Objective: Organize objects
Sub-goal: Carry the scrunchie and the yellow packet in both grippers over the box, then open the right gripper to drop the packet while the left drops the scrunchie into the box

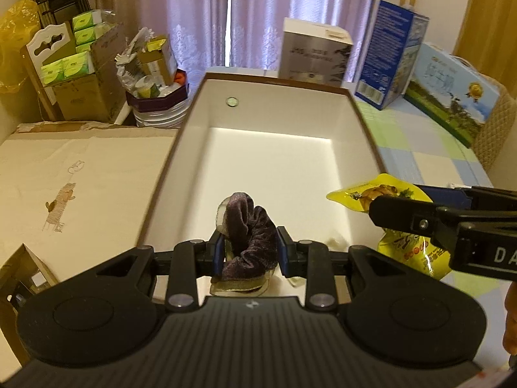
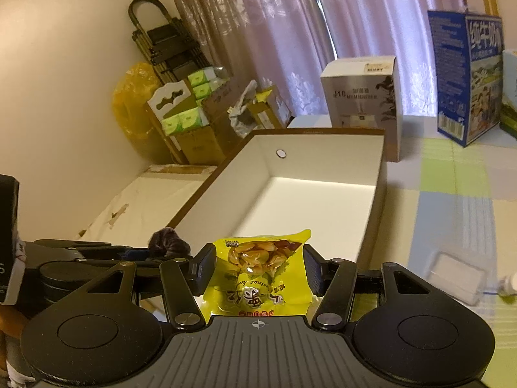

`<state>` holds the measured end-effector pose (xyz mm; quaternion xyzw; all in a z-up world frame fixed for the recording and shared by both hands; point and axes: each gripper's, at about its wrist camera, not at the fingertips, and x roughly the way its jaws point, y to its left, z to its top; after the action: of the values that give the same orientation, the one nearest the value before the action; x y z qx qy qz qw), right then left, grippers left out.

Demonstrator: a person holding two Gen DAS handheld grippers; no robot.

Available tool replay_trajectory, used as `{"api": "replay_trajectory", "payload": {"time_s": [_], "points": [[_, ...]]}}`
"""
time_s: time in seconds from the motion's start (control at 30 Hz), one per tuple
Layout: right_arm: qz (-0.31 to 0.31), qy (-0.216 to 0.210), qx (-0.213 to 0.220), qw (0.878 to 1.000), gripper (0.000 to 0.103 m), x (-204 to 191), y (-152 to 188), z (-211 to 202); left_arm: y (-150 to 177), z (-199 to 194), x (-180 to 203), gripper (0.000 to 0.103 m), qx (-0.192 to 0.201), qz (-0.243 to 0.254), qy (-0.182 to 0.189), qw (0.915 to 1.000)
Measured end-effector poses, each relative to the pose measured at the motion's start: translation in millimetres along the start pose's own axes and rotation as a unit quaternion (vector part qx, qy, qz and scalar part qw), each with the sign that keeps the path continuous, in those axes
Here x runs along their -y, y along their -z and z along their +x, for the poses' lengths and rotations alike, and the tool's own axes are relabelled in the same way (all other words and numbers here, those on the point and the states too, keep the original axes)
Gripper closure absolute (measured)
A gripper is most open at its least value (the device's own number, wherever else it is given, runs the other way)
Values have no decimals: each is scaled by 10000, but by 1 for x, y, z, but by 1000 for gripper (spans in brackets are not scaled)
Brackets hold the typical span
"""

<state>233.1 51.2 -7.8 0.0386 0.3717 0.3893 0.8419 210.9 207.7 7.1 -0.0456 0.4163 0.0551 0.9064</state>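
Left wrist view: left gripper (image 1: 248, 247) is clamping dark purple velvet scrunchie (image 1: 250, 226) over white rectangular cardboard box w/ brown rim (image 1: 274, 148); at 3 o'clock, right gripper (image 2: 258, 270) is pinching yellow plastic snack pouch (image 2: 258, 271).

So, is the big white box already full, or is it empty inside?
Empty, as far as it shows. The white box is open, and both views show only its bare floor; the near end is hidden behind the held items.

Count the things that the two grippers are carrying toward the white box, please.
2. A dark velvet scrunchie is clamped in the left gripper above the white box. A yellow snack packet is clamped in the right gripper, beside it.
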Motion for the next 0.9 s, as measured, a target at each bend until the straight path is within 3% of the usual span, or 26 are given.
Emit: {"api": "replay_trajectory", "payload": {"time_s": [0.67,0.9], "points": [[233,441,-459,9977,47,26,-29,92,-28,76,-18,76,-445,154,191,9987],[225,394,-270,9986,35,29,-40,91,-32,86,-19,74,-492,196,209,9984]]}}
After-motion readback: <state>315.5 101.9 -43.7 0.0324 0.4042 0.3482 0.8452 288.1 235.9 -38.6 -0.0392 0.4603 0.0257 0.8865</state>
